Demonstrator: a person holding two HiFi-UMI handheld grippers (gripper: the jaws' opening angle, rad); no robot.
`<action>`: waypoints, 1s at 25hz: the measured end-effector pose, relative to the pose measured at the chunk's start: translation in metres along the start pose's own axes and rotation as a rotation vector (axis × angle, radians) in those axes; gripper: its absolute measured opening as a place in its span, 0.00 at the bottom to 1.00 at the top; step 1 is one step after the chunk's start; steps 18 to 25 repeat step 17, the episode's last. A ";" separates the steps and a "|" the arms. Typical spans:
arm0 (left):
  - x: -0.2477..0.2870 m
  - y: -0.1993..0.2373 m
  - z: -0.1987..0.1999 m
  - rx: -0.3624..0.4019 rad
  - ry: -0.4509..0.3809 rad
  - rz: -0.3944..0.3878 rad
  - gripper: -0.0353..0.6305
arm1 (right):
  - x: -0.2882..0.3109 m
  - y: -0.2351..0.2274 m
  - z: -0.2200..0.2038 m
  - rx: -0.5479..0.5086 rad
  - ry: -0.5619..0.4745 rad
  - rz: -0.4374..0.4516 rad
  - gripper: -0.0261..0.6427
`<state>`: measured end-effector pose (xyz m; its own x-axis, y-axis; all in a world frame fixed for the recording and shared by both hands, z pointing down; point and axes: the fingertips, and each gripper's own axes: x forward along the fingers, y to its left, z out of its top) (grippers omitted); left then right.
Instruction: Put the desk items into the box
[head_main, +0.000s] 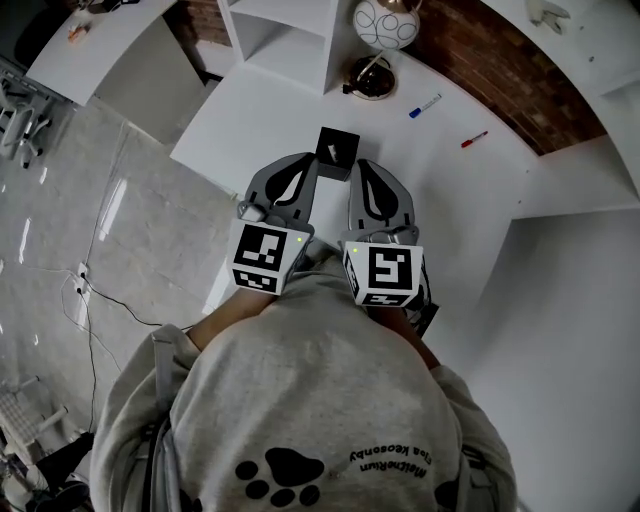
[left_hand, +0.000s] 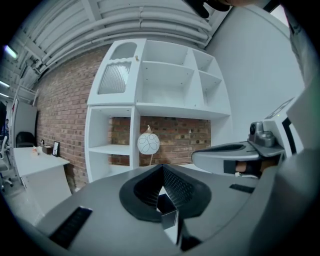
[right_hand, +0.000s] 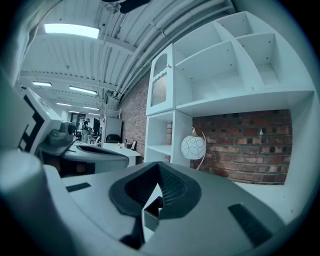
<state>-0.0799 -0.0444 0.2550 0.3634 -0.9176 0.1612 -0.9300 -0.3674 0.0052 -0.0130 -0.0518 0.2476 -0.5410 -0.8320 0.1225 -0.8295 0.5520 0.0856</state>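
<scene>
Left gripper (head_main: 312, 170) and right gripper (head_main: 362, 172) are level and side by side, each with its jaws pressed together on a wall of the small black box (head_main: 338, 146), held between them over the white desk (head_main: 300, 110). The box appears clear of the desk, though the head view does not confirm this. A blue marker (head_main: 425, 105) and a red pen (head_main: 474, 139) lie on the desk, well apart from the box, near the globe lamp (head_main: 385, 22).

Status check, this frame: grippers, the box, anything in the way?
Both shut on the black box: left gripper, right gripper, one each side. Loose on the desk: blue marker, red pen. No obstruction seen.
</scene>
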 end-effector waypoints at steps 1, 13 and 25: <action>0.000 0.000 -0.001 0.001 -0.004 -0.006 0.06 | 0.000 0.001 0.000 0.000 -0.006 -0.006 0.06; 0.000 -0.014 -0.013 0.029 0.017 -0.087 0.06 | -0.010 0.005 -0.017 0.017 0.017 -0.059 0.06; 0.003 -0.019 -0.012 0.049 0.014 -0.107 0.06 | -0.011 0.000 -0.019 0.022 0.018 -0.071 0.06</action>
